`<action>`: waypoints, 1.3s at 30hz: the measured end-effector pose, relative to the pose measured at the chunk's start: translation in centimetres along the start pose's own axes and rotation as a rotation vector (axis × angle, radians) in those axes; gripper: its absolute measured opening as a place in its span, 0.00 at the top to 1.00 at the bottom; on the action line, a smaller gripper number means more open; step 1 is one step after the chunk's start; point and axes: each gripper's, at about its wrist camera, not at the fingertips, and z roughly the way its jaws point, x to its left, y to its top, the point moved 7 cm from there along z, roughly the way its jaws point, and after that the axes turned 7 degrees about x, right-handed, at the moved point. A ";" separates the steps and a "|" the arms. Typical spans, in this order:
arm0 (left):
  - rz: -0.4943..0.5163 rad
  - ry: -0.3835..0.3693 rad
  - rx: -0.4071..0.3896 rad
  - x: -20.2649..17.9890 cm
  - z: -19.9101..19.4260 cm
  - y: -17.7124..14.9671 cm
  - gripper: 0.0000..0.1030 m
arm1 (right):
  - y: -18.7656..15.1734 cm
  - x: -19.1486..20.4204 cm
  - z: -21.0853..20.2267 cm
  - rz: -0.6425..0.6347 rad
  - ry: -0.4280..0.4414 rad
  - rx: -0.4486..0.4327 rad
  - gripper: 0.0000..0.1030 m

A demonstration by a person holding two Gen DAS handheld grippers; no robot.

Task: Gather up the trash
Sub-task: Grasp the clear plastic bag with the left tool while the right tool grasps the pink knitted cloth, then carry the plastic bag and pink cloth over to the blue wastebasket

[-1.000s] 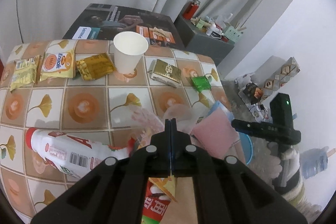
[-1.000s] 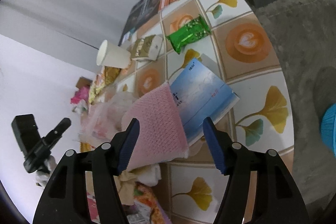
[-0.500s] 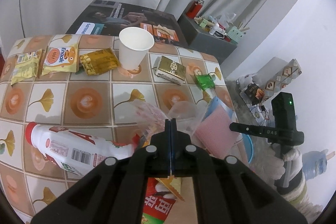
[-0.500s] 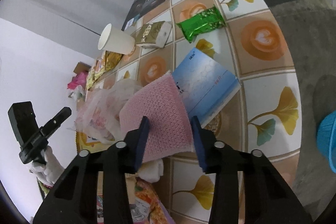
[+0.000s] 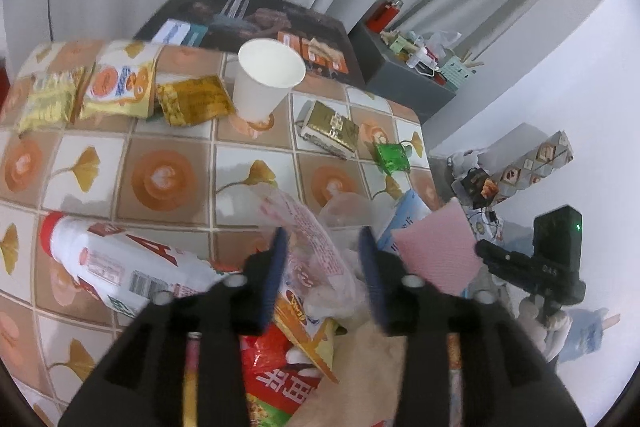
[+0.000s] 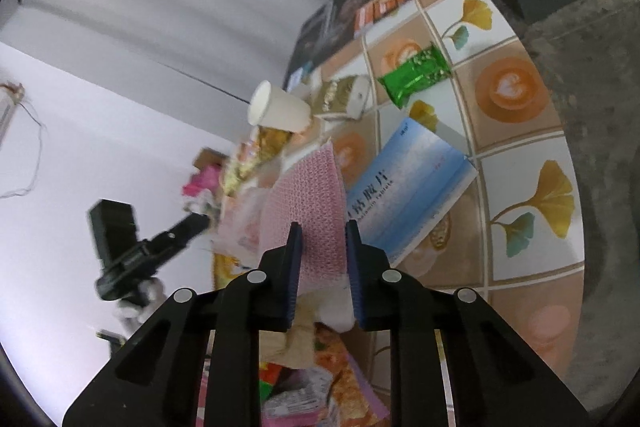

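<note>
My right gripper [image 6: 321, 243] is shut on a pink textured pack [image 6: 310, 199], lifted off the tiled table [image 6: 532, 147]; the pack also shows in the left wrist view [image 5: 438, 251]. My left gripper [image 5: 322, 247] is open, its fingers either side of a thin clear plastic bag [image 5: 304, 227] above a heap of wrappers [image 5: 280, 383]. A blue tablet box [image 6: 412, 183] lies beside the pink pack. A white milk bottle [image 5: 120, 267] lies on its side at the left.
On the table stand a white paper cup [image 5: 266, 83], a gold box [image 5: 330, 129], a green packet [image 5: 392, 157] and yellow snack bags [image 5: 116, 87]. A dark magazine [image 5: 248, 17] and a grey box [image 5: 404, 83] lie behind. The table edge drops off at right.
My left gripper has opened from shut around the plastic bag. My right gripper has closed on the pink pack and lifted it upright.
</note>
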 end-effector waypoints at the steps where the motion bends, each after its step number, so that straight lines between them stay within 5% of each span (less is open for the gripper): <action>1: -0.020 -0.005 0.018 0.2 0.4 0.2 0.56 | 0.1 0.0 -0.1 0.003 0.006 -0.008 0.81; 9: -0.048 0.047 0.144 1.1 4.6 1.7 0.54 | 0.1 -0.6 -0.9 0.030 0.050 -0.035 0.81; 13: 0.005 0.107 0.156 0.8 5.3 2.2 0.86 | -0.1 -1.1 -1.1 0.039 0.065 -0.038 0.81; 18: 0.096 0.141 0.135 -0.5 4.8 2.1 0.97 | -0.3 -1.6 -1.3 0.052 0.078 -0.042 0.81; 29: 0.210 0.236 -0.100 -4.2 -2.4 2.7 1.00 | -0.7 -0.7 -4.5 0.047 0.122 -0.111 0.82; 35: 0.360 0.206 -0.220 -11.7 -6.0 1.3 1.00 | -2.1 -1.3 -9.3 0.052 0.126 -0.191 0.82; 39: 0.449 0.130 -0.204 -17.9 -4.7 0.1 1.00 | -4.1 -4.2 -14.3 0.092 0.097 -0.274 0.82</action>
